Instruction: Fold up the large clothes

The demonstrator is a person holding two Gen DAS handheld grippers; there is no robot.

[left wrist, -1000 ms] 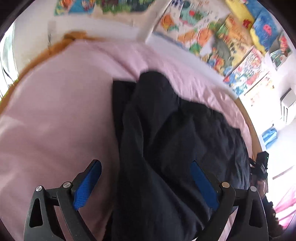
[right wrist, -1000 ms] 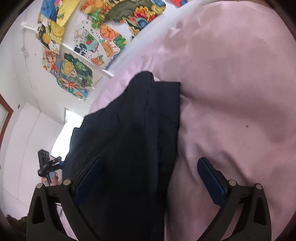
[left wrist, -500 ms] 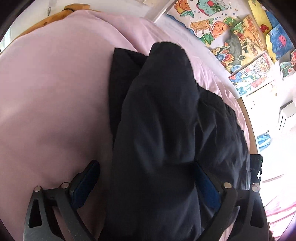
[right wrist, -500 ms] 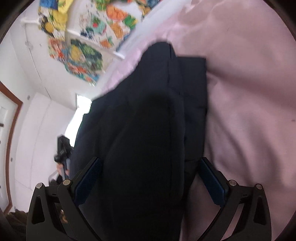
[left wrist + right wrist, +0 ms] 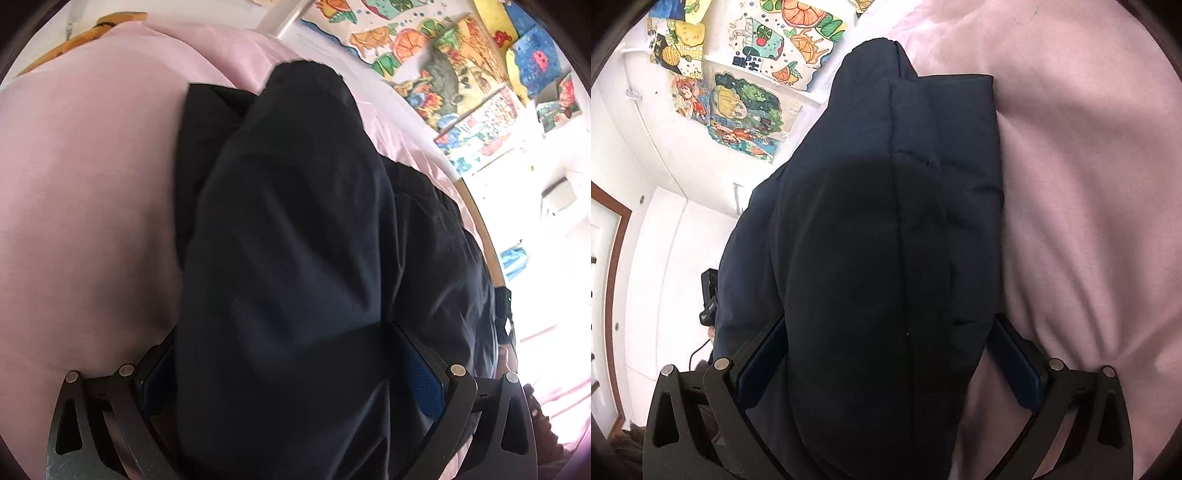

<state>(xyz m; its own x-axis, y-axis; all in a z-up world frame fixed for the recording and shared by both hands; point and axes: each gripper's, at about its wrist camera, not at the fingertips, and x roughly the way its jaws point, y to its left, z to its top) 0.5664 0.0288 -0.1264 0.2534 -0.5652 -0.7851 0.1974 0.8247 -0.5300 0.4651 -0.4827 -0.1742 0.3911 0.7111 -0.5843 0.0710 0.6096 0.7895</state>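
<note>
A large dark navy garment (image 5: 295,240) lies bunched on a pink bedsheet (image 5: 81,184); it also fills the middle of the right wrist view (image 5: 886,221). My left gripper (image 5: 291,369) has its jaws wide apart with a thick fold of the garment lying between the blue pads (image 5: 421,373). My right gripper (image 5: 890,358) is likewise wide open around a thick fold, with the blue pads (image 5: 1015,365) at the fold's sides. The gripper tips are partly hidden by cloth.
The pink sheet (image 5: 1089,203) spreads to the right in the right wrist view. Colourful drawings (image 5: 461,74) hang on the white wall (image 5: 646,147) behind the bed. A wooden bed edge (image 5: 480,236) runs at the right.
Both grippers have moved forward over the garment, which now fills the space between each pair of pads. The jaws stayed wide apart.
</note>
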